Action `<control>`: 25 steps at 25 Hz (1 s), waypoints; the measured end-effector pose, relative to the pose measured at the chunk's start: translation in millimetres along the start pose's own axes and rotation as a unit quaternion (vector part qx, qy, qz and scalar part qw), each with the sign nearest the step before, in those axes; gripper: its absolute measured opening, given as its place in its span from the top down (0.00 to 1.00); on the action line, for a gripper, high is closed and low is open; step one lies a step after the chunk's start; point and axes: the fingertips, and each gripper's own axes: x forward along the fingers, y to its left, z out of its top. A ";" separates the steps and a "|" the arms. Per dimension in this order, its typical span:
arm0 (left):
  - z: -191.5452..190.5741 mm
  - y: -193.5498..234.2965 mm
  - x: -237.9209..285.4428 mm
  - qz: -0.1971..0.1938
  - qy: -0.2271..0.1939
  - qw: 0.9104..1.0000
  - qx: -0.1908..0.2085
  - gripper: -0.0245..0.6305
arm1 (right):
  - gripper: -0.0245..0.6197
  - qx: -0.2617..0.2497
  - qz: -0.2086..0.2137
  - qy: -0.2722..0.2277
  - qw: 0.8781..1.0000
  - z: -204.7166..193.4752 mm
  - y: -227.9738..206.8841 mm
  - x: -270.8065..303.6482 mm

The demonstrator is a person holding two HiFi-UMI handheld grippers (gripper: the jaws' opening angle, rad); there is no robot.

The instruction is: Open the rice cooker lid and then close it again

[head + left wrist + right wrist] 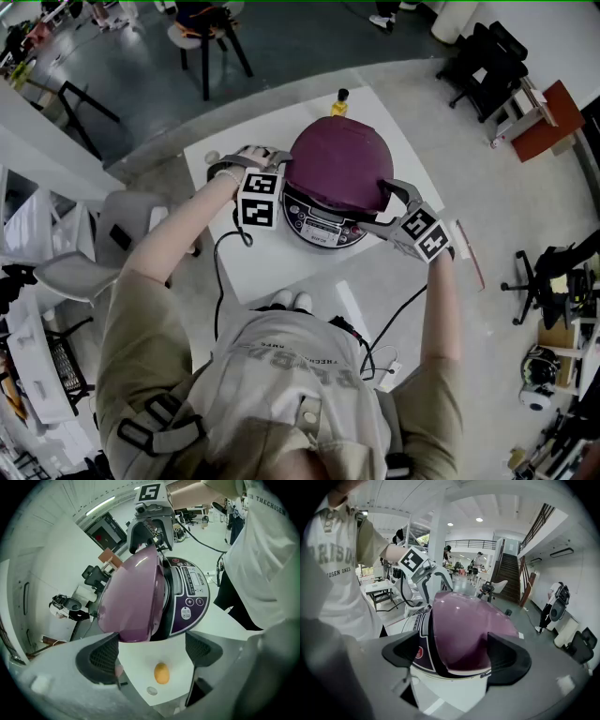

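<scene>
A rice cooker with a domed purple lid [339, 167] and a dark control panel [319, 227] stands on a white table [246, 267]. The lid lies down over the body, with a dark seam at its front edge; I cannot tell if it is latched. My left gripper [255, 157] is open at the cooker's left side, its jaws apart with the lid [133, 597] just beyond them. On the cooker's right, my right gripper [386, 208] is open, and its jaws straddle the lid's [468, 620] lower edge without pinching it.
A small yellow bottle [339, 103] stands on the table behind the cooker; it shows as an orange blob [161, 672] between the left jaws. A black cable [220, 272] hangs off the table's front. Chairs [211, 28] and office clutter surround the table.
</scene>
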 end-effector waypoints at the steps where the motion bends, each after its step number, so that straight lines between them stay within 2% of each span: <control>1: 0.0 -0.2 0.9 -0.002 0.001 1.000 0.001 0.26 | 0.30 0.001 0.002 0.001 1.000 -0.8 -0.2 0.2; 25: -8.3 -20.5 17.8 -0.060 0.028 0.997 0.035 0.27 | 0.30 0.027 0.057 0.028 0.998 -22.0 8.2 11.4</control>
